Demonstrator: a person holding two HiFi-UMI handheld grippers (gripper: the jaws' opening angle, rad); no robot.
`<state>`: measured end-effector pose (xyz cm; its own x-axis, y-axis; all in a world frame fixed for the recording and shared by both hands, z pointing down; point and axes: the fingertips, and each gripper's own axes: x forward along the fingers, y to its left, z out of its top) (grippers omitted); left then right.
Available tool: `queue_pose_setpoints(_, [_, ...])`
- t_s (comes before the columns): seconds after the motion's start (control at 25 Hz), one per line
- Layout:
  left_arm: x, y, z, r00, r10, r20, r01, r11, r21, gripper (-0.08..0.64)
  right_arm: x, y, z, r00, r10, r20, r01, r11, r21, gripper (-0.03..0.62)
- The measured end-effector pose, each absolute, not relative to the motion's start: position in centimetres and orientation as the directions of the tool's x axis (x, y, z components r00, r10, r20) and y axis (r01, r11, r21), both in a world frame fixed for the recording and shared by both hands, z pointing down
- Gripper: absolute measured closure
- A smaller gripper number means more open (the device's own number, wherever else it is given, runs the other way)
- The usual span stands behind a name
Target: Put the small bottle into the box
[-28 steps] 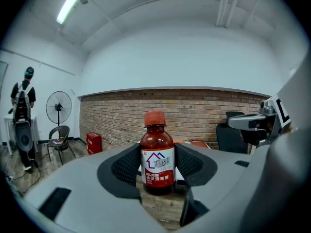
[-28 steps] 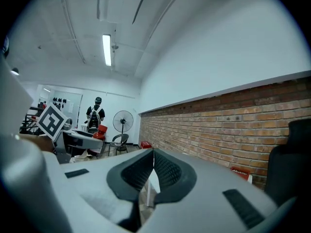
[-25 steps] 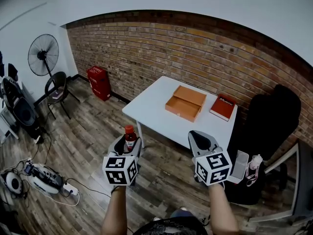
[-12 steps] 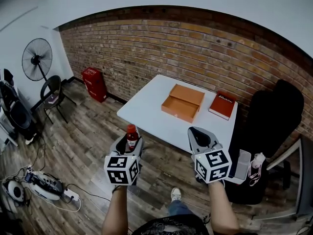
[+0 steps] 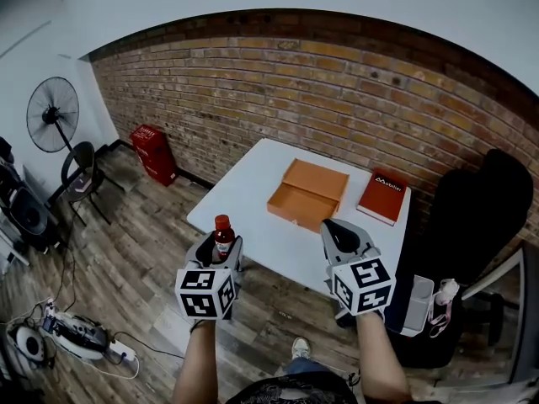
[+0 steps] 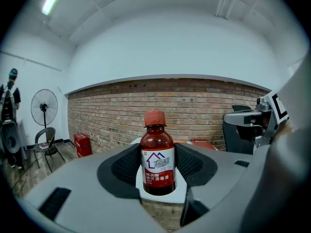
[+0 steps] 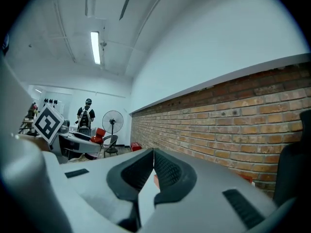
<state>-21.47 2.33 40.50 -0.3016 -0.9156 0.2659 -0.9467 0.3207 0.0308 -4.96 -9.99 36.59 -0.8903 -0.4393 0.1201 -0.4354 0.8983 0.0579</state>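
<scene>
One small bottle [image 6: 157, 155] stands upright, clamped in the left tongs [image 5: 221, 250].

left gripper [image 5: 221, 251] grips the small bottle [image 5: 222, 234], right gripper's [image 5: 332, 228] fingers [image 7: 169, 171] meet.

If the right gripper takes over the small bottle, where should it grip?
Probably the red cap, coming from above: the small bottle stands upright, its labelled body clamped by the left gripper, so only cap and neck stand free.
</scene>
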Motion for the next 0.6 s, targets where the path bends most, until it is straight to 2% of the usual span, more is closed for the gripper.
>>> queue_pose_setpoints(0.6, [-24.1, -8.2, 41.1, -0.308, -0.904, 0.297, -0.944, 0.328, 0.020, 0.328, -8.1, -21.0, 37.2, -0.897, -0.419, 0.137, -0.417, 0.908, 0.044, 0.571])
